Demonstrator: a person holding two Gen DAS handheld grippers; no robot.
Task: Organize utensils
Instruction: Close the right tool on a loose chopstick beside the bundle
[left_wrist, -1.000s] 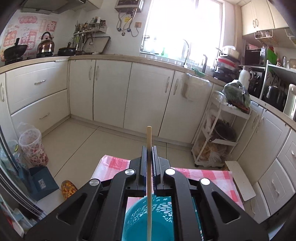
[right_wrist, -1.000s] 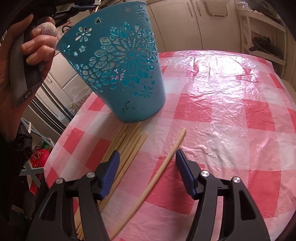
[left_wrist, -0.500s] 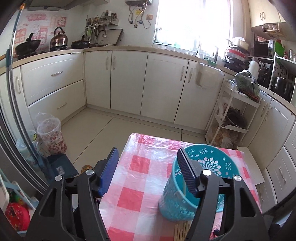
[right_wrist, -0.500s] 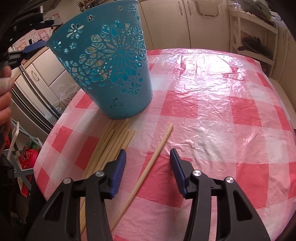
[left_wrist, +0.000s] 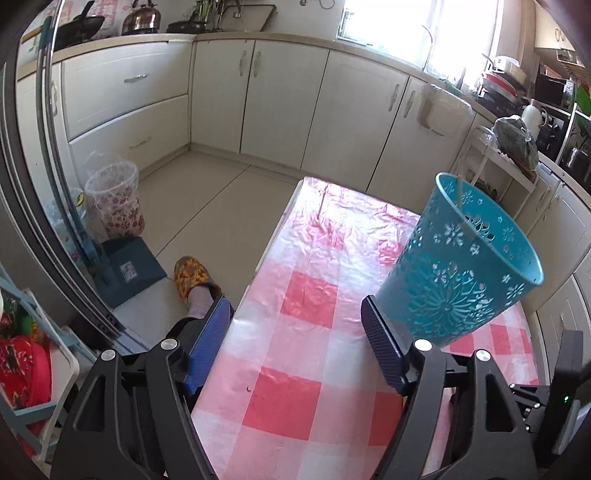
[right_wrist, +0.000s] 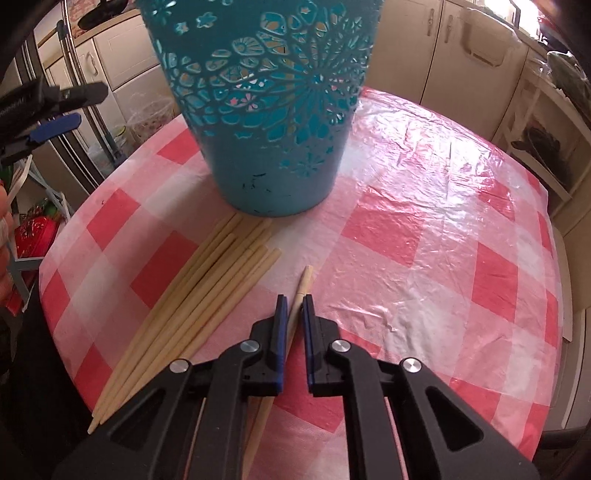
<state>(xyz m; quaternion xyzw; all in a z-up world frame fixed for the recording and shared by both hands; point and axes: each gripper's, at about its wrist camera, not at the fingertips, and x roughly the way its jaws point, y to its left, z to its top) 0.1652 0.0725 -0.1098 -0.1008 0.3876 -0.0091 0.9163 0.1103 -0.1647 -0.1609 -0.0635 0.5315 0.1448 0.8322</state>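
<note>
Table: red-and-white check cloth under clear plastic; it lies beneath both grippers and fills the ground ahead of the right one.
Basket: teal openwork plastic, upright on the cloth straight ahead of the right gripper; in the left wrist view it stands ahead and to the right of the jaws, just beyond the right pad, with one thin stick leaning inside against the rim.
Chopstick bundle: pale wooden sticks lying side by side on the cloth, left of the right gripper, far tips close to the basket's foot.
Right gripper: jaws narrow, blue pads pinched on the single chopstick; tilted steeply down at the cloth.
Single chopstick: lies apart from the bundle, just to its right; the tip pokes out ahead of the pads, the shaft runs back under the gripper body.
Left gripper: jaws wide, nothing between the pads, only cloth and table edge below; the left pad hangs past the table edge, above the floor.
Change, right: a second ago its jaws stood wide astride this same chopstick; they have just been closing and now grip it.
Change, left: a second ago it clamped a chopstick upright over the basket mouth; its jaws have just been opening and that stick is gone from them.
</note>
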